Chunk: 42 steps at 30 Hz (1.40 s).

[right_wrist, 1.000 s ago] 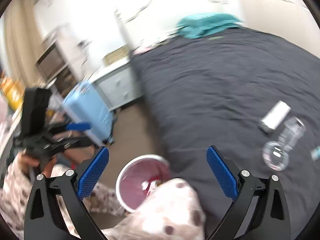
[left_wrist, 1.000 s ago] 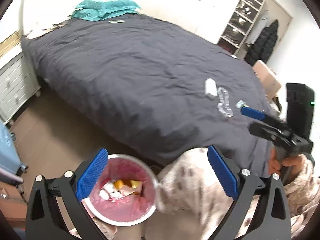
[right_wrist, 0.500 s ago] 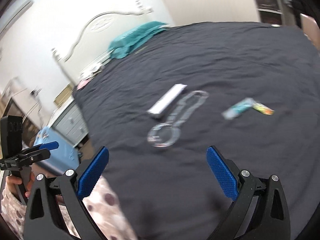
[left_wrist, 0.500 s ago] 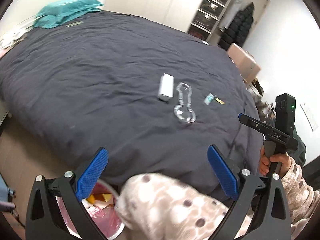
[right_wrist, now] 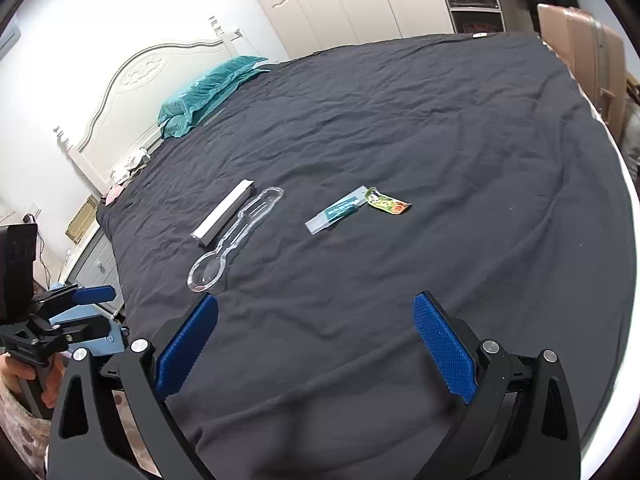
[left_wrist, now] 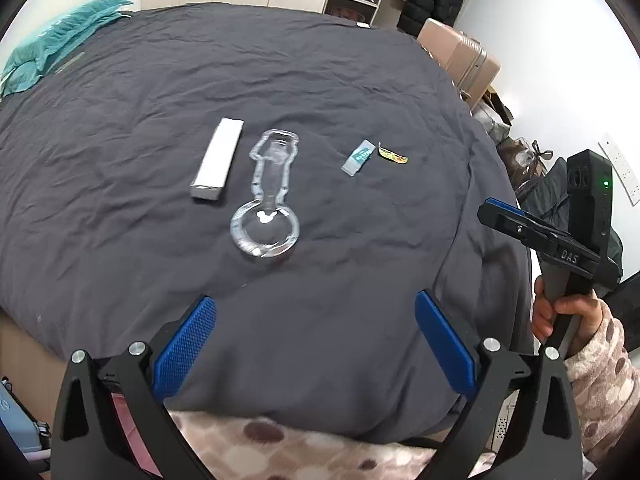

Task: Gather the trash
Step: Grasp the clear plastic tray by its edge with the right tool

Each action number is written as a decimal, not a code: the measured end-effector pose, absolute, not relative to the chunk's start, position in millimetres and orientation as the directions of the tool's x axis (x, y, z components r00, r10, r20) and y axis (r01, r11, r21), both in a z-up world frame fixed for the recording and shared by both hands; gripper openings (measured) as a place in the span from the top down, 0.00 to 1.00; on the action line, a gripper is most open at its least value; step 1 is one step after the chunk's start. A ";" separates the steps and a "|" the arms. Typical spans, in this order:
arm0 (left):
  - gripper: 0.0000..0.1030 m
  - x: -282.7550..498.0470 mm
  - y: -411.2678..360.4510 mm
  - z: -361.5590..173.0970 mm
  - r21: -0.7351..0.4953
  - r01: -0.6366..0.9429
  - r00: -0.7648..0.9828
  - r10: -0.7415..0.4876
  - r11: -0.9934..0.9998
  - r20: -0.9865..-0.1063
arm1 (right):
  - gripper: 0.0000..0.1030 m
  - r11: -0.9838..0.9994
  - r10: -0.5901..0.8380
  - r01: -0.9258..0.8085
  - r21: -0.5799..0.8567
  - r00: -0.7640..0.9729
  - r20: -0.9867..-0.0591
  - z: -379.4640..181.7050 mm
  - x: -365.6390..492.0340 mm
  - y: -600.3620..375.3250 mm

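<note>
1. Left gripper (left_wrist: pixel 316 344): fingers spread wide, holding nothing, above the near edge of the bed (left_wrist: pixel 120 92).
2. Right gripper (right_wrist: pixel 316 344): fingers spread wide, holding nothing, above the bed.
3. Trash lies mid-bed on the dark cover: a white box (left_wrist: pixel 217 159) just beside a clear plastic blister shell (left_wrist: pixel 267 200); a small teal packet (left_wrist: pixel 358 157) and a colourful wrapper (left_wrist: pixel 393 155) lie apart to their right.

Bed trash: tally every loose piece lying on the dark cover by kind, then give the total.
White box: 1
Clear plastic blister shell: 1
Small teal-and-white packet: 1
Colourful wrapper: 1
Total: 4
</note>
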<state>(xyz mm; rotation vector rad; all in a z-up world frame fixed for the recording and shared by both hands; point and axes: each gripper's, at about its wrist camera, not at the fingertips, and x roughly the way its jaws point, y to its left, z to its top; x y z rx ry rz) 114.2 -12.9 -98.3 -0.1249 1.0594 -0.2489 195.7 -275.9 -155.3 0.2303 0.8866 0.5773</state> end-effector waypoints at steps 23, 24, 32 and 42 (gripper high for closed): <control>0.05 144.6 19.1 -137.3 -0.165 0.091 0.406 -0.188 0.982 -0.894 | 0.25 0.707 0.660 -0.489 0.510 0.196 -0.726 -198.6 279.5 -90.1; 0.05 144.2 20.7 -137.9 -0.167 0.091 0.406 -0.190 0.982 -0.894 | 0.30 0.712 0.650 -0.491 0.502 0.189 -0.736 -201.3 280.9 -83.4; 0.05 141.6 36.4 -142.6 -0.218 0.079 0.401 -0.231 0.973 -0.886 | 0.40 0.792 0.543 -0.456 0.406 0.222 -0.810 -213.8 280.1 -48.2; 0.05 134.4 51.9 -141.0 -0.220 0.041 0.408 -0.217 0.975 -0.887 | 0.86 0.774 0.587 -0.428 0.466 0.213 -0.781 -220.1 289.2 -59.3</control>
